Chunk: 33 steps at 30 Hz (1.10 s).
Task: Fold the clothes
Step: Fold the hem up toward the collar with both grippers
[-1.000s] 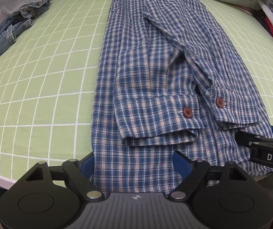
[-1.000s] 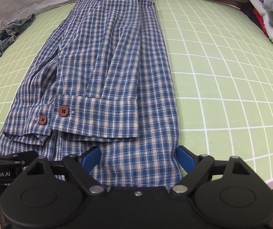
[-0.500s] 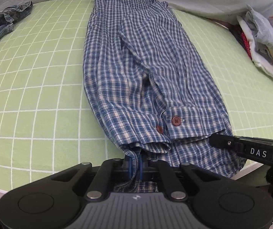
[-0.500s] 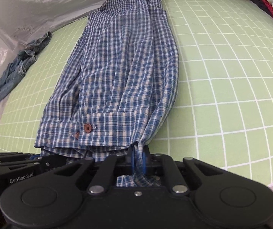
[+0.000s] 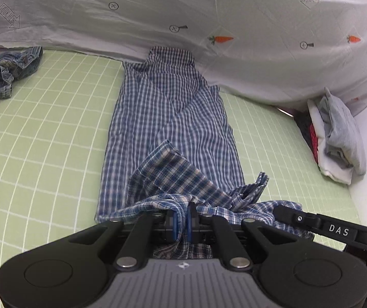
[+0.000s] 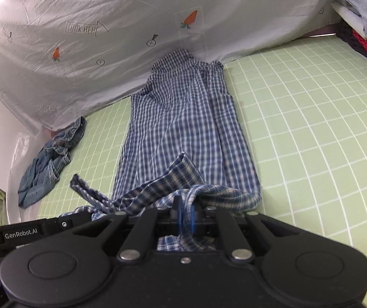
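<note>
denim garment crumpled | white printed sheet behind | folded pile

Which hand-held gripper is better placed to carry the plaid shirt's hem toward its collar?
Neither: left hand-held gripper and right hand-held gripper each pinch one hem corner of the plaid shirt, so both should probably move together.

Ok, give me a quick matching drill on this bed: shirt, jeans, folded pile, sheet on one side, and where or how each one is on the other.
Things:
1. plaid shirt
2. jeans
3. folded pile
4. white sheet

States:
A. stacked at the right edge
B. crumpled at the far left
C. hem pinched and lifted by both hand-held grippers
D. draped behind, carrot print

Pairs: 1-C, 2-B, 3-A, 4-D
</note>
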Motion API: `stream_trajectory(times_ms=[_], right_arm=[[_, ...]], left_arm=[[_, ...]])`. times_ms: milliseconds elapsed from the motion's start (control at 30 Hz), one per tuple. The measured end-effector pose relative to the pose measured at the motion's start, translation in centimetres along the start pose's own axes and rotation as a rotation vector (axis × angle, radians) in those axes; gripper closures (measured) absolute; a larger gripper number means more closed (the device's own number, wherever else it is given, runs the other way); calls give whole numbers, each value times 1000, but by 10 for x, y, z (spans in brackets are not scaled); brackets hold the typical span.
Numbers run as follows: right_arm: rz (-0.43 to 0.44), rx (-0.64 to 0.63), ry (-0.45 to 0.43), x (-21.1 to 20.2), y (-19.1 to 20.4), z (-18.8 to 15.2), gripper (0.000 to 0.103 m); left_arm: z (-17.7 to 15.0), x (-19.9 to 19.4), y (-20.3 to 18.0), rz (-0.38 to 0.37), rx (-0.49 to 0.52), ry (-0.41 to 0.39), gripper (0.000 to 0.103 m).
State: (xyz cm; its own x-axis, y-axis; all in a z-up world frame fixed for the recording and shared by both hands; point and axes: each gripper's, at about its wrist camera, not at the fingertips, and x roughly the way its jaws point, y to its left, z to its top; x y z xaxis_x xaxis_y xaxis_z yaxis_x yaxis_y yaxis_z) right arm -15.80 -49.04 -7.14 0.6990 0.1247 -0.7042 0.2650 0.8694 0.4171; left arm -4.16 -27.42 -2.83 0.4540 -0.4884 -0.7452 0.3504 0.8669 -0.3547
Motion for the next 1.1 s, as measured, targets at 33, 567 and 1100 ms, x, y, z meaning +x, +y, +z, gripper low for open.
stream_trajectory(times_ms=[33,567,1100], right_arm=[[0,3,-6,6,0,7,96],[-47,53,163,144,-21,60,95],[-48,119,28,146,-37,116,56]], left_arm=[[7,4,1,0,-4,-7,96],[63,127,53,39,-150,155,95],[112,109,66,33,-240,8,39]])
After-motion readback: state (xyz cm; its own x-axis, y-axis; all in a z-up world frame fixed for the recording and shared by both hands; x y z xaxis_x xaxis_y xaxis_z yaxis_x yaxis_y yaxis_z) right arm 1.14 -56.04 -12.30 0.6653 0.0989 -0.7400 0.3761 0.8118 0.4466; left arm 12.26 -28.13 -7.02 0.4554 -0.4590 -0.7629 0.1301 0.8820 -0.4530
